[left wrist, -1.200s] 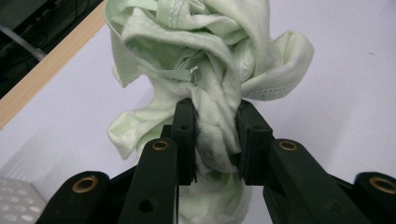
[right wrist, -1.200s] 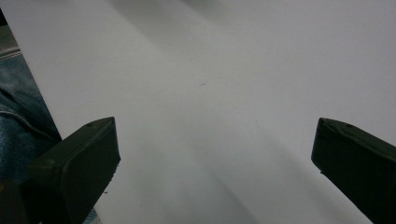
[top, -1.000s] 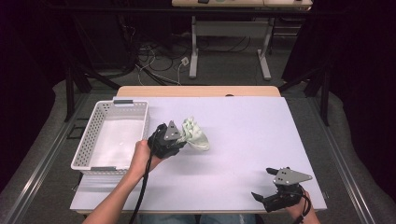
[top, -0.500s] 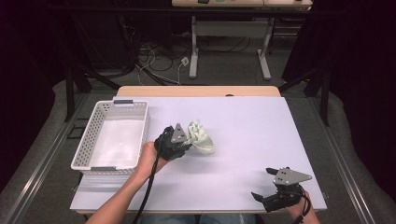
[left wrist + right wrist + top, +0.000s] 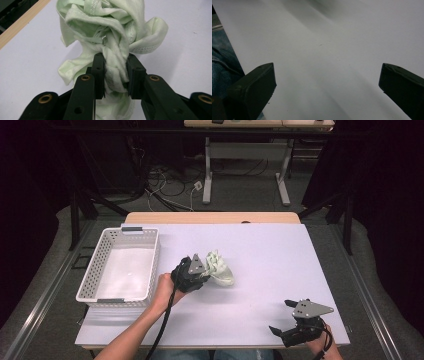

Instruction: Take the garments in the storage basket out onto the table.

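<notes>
A crumpled pale green cloth (image 5: 218, 269) (image 5: 110, 32) lies bunched near the middle of the white table (image 5: 260, 250). My left gripper (image 5: 199, 276) (image 5: 113, 75) is shut on a twisted fold of it, the black pads pressing the fabric from both sides. At the table's near right corner my right gripper (image 5: 285, 320) (image 5: 324, 82) stands open, jaws wide apart over bare white surface, nothing between them.
A white perforated basket (image 5: 120, 265) sits at the left side of the table, with nothing inside that I can see. The wooden back edge of the table (image 5: 212, 217) lies beyond. Denim-clad legs (image 5: 222, 62) show below the near edge.
My left gripper has carried the green cloth a little to the right and toward the near side, farther from the basket. The right gripper has stayed still.
</notes>
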The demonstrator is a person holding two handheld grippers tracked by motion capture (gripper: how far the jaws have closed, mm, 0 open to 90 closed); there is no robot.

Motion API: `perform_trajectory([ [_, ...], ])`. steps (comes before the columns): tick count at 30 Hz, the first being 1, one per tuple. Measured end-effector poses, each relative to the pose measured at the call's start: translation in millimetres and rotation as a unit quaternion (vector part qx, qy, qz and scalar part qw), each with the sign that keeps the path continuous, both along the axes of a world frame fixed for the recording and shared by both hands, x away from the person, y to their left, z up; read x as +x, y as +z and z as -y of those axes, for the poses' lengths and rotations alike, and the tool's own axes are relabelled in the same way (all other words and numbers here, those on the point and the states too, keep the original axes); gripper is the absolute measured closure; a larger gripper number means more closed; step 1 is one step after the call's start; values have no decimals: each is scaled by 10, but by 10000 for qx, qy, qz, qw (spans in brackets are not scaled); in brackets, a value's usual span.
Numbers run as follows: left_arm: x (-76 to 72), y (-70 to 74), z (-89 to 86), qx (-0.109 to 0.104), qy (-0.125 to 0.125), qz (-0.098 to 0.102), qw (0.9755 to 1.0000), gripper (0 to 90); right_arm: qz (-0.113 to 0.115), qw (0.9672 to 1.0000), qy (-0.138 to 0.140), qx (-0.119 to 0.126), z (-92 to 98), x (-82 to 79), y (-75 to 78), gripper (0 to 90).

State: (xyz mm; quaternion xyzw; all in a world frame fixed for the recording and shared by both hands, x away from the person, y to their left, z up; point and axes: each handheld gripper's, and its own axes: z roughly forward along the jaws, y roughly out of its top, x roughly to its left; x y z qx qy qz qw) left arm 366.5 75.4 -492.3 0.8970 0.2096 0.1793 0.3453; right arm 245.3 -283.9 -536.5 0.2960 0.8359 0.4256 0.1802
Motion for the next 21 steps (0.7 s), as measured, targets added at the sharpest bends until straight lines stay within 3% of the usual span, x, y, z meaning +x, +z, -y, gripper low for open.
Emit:
perform_trajectory([
  [14, 73, -136, 72, -169, -51, -108, 9998, 724, -29, 10000, 40, -17, -1, 13, -7, 6],
  [21, 137, -211, 93, -279, 51, -216, 9994, 723, -30, 10000, 25, -29, -4, 13, -9, 6],
])
